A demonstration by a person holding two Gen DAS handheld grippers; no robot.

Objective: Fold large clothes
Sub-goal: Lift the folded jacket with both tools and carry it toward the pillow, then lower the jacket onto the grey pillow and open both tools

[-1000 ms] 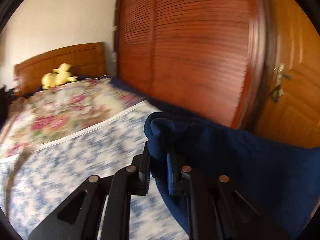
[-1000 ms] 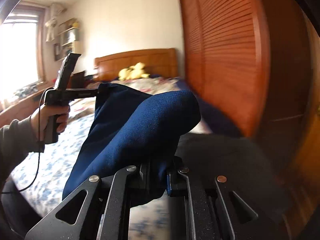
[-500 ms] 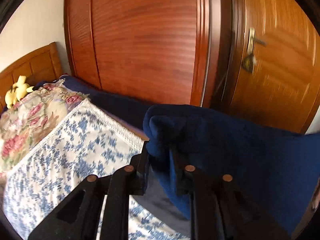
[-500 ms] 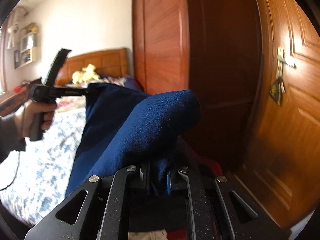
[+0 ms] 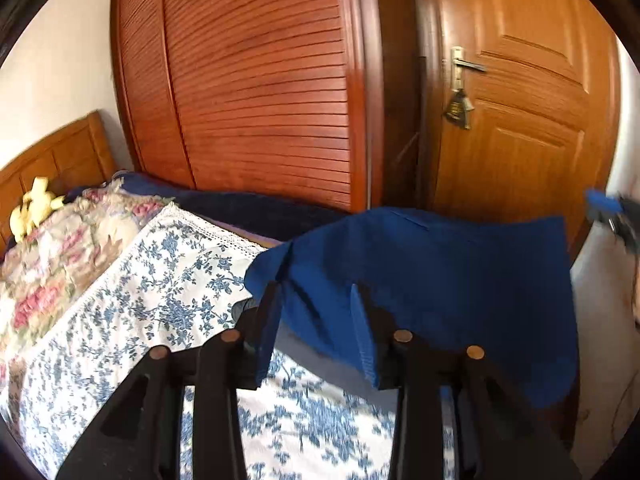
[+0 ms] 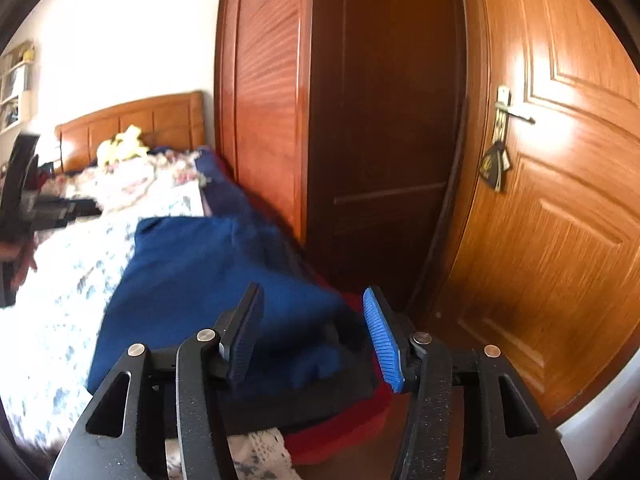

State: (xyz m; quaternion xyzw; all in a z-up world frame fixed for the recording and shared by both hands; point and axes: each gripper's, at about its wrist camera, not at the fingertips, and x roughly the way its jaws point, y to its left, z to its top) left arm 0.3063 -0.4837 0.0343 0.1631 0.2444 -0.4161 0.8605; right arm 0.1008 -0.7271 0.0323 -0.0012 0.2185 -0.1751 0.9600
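Note:
A large dark blue garment (image 5: 432, 276) lies spread over the bed's foot corner; it also shows in the right wrist view (image 6: 208, 280). My left gripper (image 5: 316, 336) is open, its jaws apart just above the garment's near edge. My right gripper (image 6: 312, 332) is open too, with the blue cloth lying below and between its fingers, not pinched. The left gripper and the hand on it show at the left edge of the right wrist view (image 6: 24, 204). The right gripper shows blurred at the right edge of the left wrist view (image 5: 612, 212).
The bed has a blue-and-white floral cover (image 5: 132, 300), a pink floral quilt (image 5: 60, 248) and a yellow plush toy (image 5: 34, 208) by the headboard. A louvred wardrobe (image 5: 256, 92) and a wooden door (image 5: 520, 120) stand close behind. Red and dark cloth (image 6: 340, 428) lies under the garment's corner.
Both grippers were shut on the blue garment and holding it up; now both have opened and the garment has dropped onto the bed's corner.

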